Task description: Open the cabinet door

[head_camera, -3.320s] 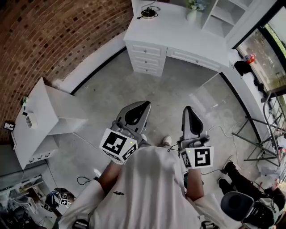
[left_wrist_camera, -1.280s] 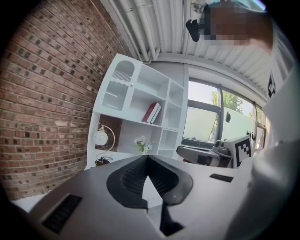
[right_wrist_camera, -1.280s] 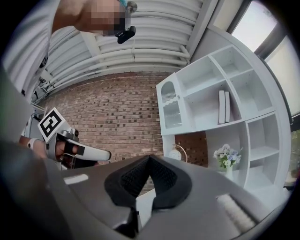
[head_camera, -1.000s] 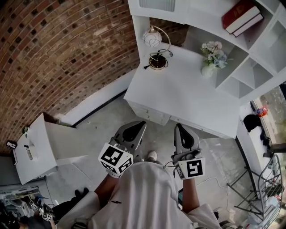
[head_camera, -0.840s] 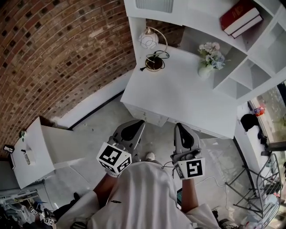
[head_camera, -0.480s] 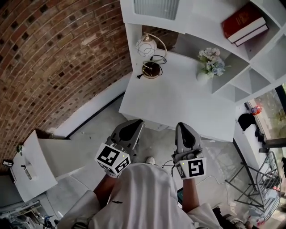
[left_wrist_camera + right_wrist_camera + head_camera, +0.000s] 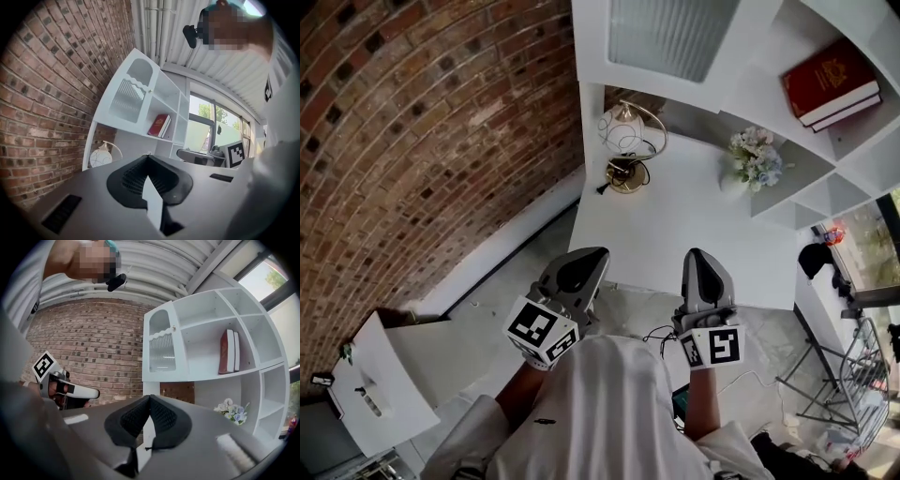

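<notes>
The left gripper point(image 7: 584, 255) and the right gripper point(image 7: 699, 255) both have their fingers shut tight on nothing, and the cabinet door point(image 7: 667, 36) sits high above the desk point(image 7: 694, 234), so a reach up may slip off its little knob point(image 7: 173, 327) or bump the lamp point(image 7: 623, 127).

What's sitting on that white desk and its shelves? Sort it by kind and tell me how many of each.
Lamp: 1
Vase of flowers: 1
Books: 2
Total: 4
</notes>
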The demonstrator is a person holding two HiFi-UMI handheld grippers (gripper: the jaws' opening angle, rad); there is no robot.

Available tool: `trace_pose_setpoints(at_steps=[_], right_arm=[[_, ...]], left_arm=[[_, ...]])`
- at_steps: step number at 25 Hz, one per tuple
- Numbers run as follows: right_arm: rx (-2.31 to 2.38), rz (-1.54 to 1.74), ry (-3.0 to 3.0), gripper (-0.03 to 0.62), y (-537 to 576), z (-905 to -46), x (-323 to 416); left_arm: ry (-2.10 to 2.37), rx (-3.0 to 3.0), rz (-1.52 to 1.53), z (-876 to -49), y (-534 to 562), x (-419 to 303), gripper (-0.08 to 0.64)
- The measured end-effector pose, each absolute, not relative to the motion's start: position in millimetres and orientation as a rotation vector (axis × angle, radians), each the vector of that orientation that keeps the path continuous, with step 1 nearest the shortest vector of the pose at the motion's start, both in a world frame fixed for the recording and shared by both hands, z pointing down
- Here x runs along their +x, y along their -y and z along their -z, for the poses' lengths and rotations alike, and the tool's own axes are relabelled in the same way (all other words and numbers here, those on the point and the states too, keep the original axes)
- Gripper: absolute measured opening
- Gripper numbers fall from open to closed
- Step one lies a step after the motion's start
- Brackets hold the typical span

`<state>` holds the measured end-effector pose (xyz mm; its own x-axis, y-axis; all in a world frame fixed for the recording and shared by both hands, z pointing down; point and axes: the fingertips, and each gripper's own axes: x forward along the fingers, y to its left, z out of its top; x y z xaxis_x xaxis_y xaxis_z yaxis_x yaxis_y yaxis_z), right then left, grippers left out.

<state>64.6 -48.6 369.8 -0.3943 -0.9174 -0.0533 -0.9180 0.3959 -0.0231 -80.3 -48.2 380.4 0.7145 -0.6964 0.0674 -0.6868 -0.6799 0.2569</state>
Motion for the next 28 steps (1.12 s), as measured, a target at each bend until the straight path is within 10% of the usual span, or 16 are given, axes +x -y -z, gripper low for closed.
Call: trace_pose_setpoints(at_steps=[28], right_arm=[[-1.695,-0.048,-2.530,0.011,135,-355,101]], left_arm=[[1.038,2.675,0.056,-378,135,-36,0.009]])
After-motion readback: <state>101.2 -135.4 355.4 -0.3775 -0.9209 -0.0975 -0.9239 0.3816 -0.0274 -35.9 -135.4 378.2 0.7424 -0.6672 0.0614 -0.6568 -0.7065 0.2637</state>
